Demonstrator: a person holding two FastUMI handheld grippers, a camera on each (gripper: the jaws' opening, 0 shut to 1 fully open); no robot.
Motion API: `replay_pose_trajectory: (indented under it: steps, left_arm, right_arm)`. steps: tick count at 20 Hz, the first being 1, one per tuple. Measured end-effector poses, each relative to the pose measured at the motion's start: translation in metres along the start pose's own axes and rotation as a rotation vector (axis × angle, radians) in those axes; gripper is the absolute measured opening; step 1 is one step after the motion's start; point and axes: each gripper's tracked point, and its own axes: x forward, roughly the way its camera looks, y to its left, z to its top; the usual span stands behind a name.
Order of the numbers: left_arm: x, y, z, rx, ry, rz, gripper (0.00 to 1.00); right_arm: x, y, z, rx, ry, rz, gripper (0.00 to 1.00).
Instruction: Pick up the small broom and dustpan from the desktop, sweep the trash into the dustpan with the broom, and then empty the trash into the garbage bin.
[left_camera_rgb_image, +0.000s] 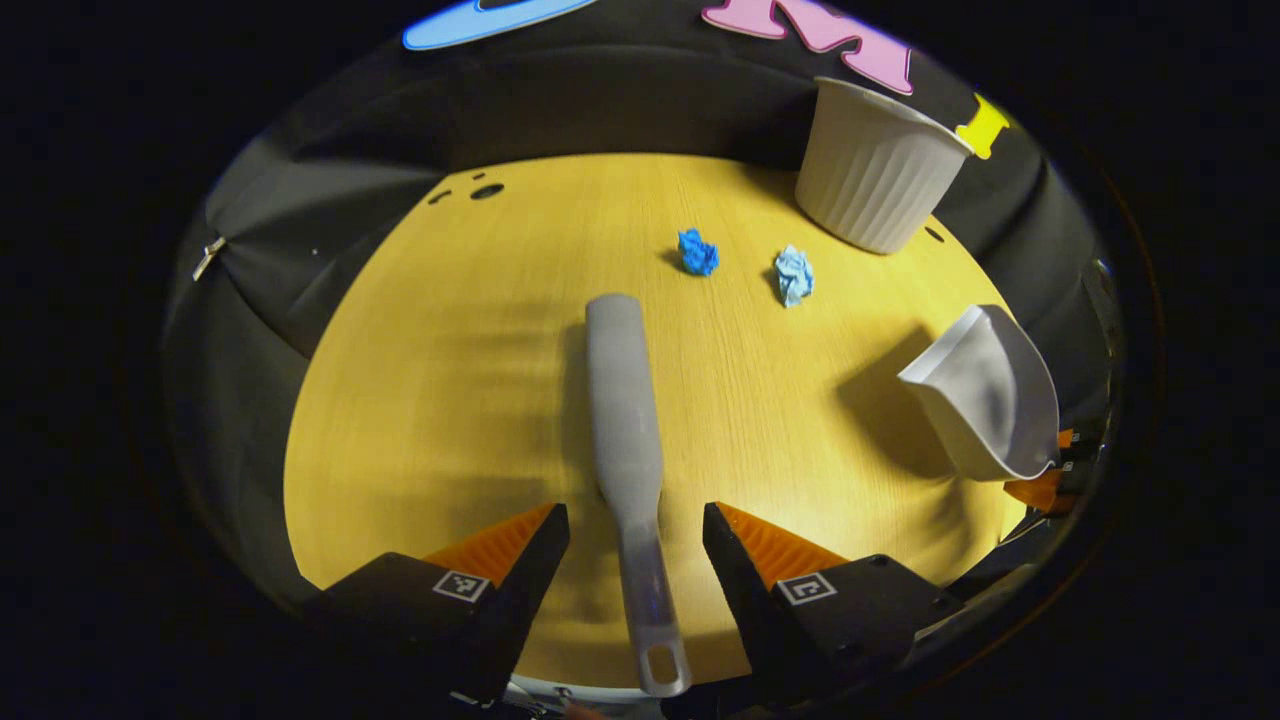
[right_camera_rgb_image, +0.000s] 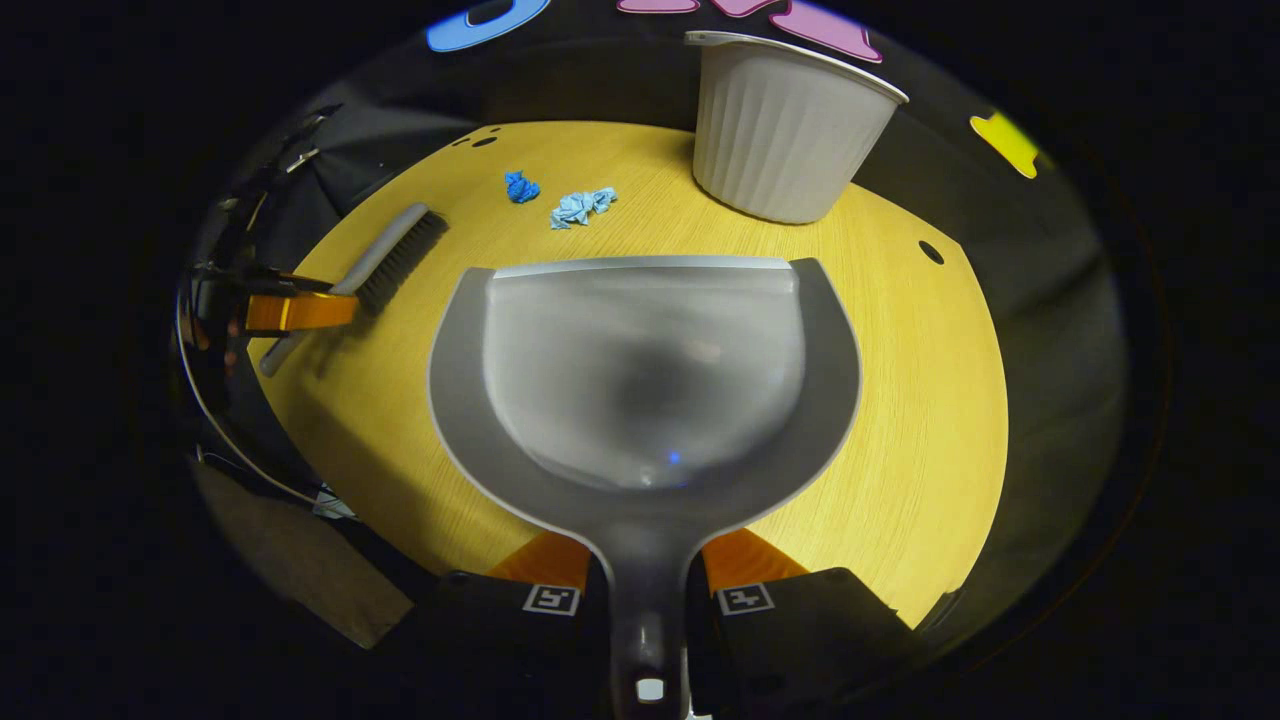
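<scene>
Pick-up step: right gripper (right_camera_rgb_image: 645, 585) jaws hold the dustpan (right_camera_rgb_image: 645, 380); left gripper (left_camera_rgb_image: 636, 545) jaws wide astride the broom (left_camera_rgb_image: 628, 440); closing comes next.

The left gripper (left_camera_rgb_image: 636, 530) points forward and down over the tabletop, its two fingers spread apart with a clear gap on either side of the broom handle (left_camera_rgb_image: 640, 560) lying between them, neither pad touching it. The right gripper (right_camera_rgb_image: 646, 585) is level and held low, both fingers pressed against the neck of the dustpan (right_camera_rgb_image: 640, 380), apparently holding it just off the surface.
</scene>
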Motion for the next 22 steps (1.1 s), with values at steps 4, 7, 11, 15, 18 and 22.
replay_pose_trajectory:
  steps: [4,7,11,15,18,22]
  left_arm:
    - [0.019,-0.002,-0.005,-0.001,0.064,0.016,0.86]
    - [0.030,-0.001,-0.005,-0.008,0.076,0.029,0.75]
    - [0.033,0.000,-0.003,0.023,0.091,0.032,0.50]
    - [0.034,0.000,0.008,0.062,0.107,0.019,0.30]
    - [0.042,0.023,0.050,0.136,0.041,0.076,0.26]
    - [0.062,0.038,0.130,0.176,-0.044,0.076,0.25]
  right_arm:
    - [0.006,-0.008,0.002,-0.074,0.065,0.030,0.35]
    - [0.007,-0.019,0.013,-0.140,0.099,0.042,0.35]
    - [0.015,-0.030,0.032,-0.196,0.123,0.061,0.35]
    - [0.024,-0.035,0.043,-0.273,0.177,0.100,0.35]
    - [0.029,-0.037,0.050,-0.320,0.214,0.116,0.35]
    - [0.033,-0.036,0.054,-0.347,0.249,0.129,0.35]
